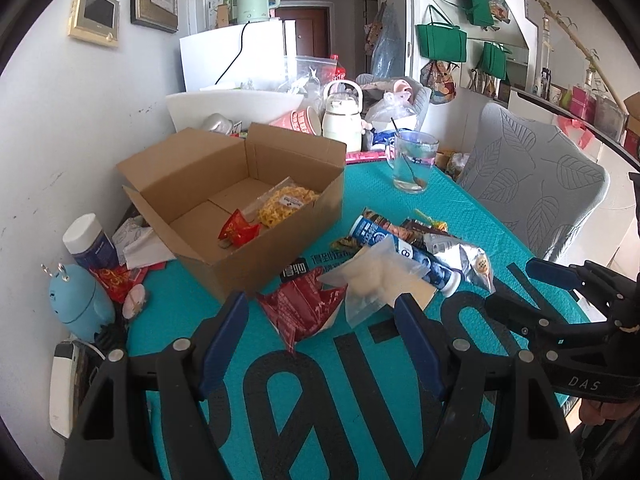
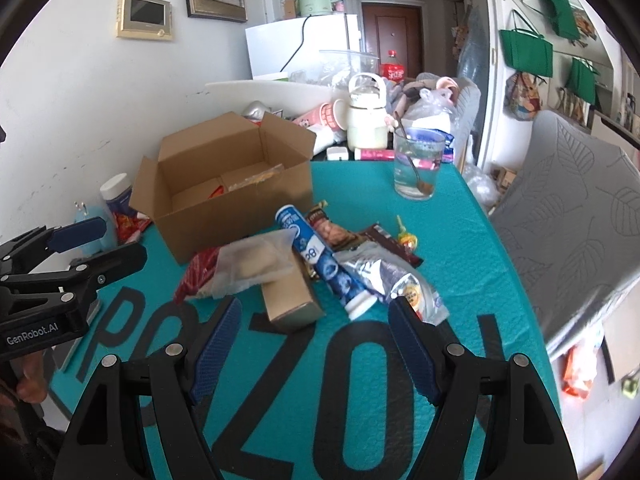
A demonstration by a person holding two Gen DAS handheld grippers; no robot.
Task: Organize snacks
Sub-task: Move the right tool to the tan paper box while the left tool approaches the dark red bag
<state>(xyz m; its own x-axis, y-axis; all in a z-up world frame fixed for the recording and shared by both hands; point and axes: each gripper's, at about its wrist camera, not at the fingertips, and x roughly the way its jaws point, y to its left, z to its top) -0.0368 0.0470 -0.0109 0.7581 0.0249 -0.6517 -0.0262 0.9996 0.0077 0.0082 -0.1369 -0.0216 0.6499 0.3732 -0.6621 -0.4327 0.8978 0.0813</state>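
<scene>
An open cardboard box (image 1: 240, 208) (image 2: 224, 208) stands at the table's back left, holding a yellow noodle bag (image 1: 284, 204) and a red packet (image 1: 238, 232). In front of it lies a heap of snacks: a red packet (image 1: 300, 312), a clear bag (image 1: 376, 280) (image 2: 256, 264), a small tan box (image 2: 292, 300), a blue tube (image 1: 404, 252) (image 2: 320, 256), a silver foil bag (image 1: 464, 260) (image 2: 392, 280) and a lollipop (image 2: 406, 238). My left gripper (image 1: 320, 320) hangs open just short of the red packet. My right gripper (image 2: 314, 320) hangs open in front of the tan box.
A glass mug with a spoon (image 1: 412, 164) (image 2: 418, 168) stands behind the heap on the teal cloth (image 1: 320, 400). A cream bottle (image 1: 342, 120) and clutter fill the back. A grey chair (image 1: 532, 184) is at the right, a blue toy (image 1: 80, 300) at the left edge.
</scene>
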